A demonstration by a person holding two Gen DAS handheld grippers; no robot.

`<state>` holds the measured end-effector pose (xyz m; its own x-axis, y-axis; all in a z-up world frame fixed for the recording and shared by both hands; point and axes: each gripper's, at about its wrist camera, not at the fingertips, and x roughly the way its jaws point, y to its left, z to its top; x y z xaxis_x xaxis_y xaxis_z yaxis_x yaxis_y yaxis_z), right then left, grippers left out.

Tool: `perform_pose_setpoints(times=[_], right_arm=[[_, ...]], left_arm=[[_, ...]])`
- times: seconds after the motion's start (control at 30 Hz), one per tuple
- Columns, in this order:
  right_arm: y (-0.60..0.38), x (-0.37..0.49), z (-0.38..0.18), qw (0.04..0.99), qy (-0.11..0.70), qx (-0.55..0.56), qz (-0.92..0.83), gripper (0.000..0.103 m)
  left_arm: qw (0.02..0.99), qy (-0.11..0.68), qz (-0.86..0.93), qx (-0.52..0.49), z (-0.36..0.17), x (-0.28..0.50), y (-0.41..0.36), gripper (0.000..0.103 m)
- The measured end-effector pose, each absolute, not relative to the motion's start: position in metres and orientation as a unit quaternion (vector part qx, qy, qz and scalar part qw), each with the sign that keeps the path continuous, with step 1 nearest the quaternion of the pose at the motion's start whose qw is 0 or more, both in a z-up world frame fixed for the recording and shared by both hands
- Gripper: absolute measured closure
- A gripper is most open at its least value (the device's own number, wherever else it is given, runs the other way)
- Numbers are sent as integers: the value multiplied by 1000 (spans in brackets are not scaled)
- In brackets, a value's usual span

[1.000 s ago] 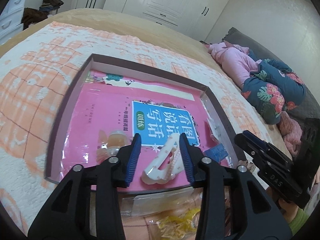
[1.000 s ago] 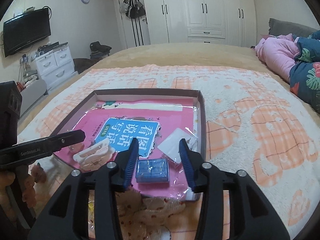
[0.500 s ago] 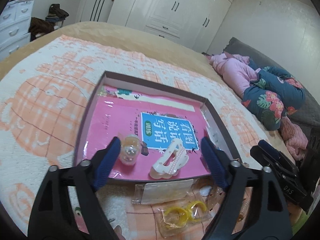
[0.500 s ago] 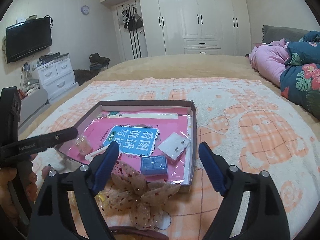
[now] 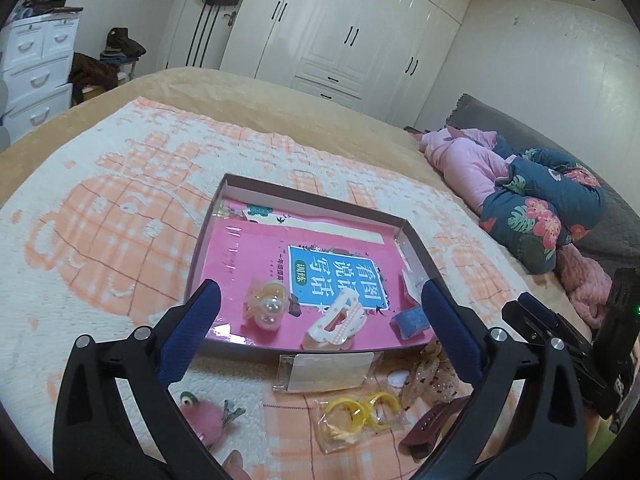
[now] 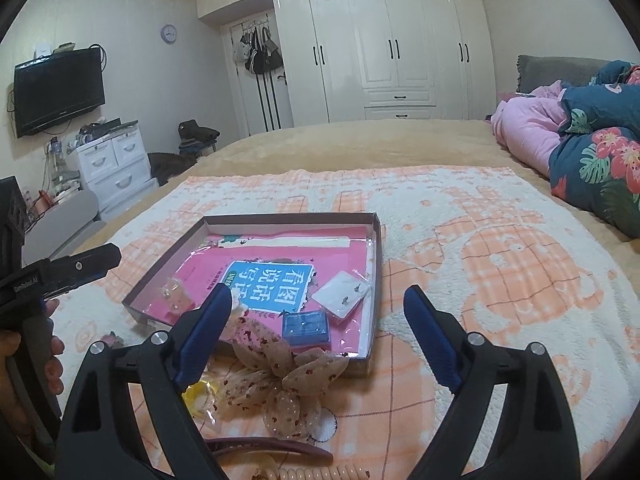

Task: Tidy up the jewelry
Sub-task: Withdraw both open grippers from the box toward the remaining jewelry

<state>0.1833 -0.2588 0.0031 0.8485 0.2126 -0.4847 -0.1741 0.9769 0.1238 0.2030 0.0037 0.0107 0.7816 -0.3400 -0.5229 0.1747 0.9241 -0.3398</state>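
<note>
We judge a drop-off just done: left gripper (image 5: 320,312) and right gripper (image 6: 318,312) opening, nothing between their jaws, white clip (image 5: 338,322) and blue case (image 6: 306,326) in the tray (image 5: 320,200); next, the loose pieces on the bed (image 5: 120,160).

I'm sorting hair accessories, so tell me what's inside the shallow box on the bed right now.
Inside the box: a pink book, white hair claw, pearl clip, blue case and clear earring packet. Anything beneath the book is hidden.

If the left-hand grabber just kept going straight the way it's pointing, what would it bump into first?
Probably the white hair clip in the shallow box: it lies almost centred ahead of the left gripper, whose jaws are opening with nothing between them. Depth is hard to judge.
</note>
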Motion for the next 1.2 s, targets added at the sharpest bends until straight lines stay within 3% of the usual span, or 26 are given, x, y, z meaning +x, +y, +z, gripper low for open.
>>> perform_pose_setpoints(times=[0.63, 1.2], right_arm=[[-267, 147, 17, 962, 243, 39, 117, 17], [-268, 120, 8, 955, 259, 32, 139, 16]], left_arm=[[945, 268, -129, -137, 38, 166, 12, 11], [941, 301, -120, -103, 14, 137, 10, 11]])
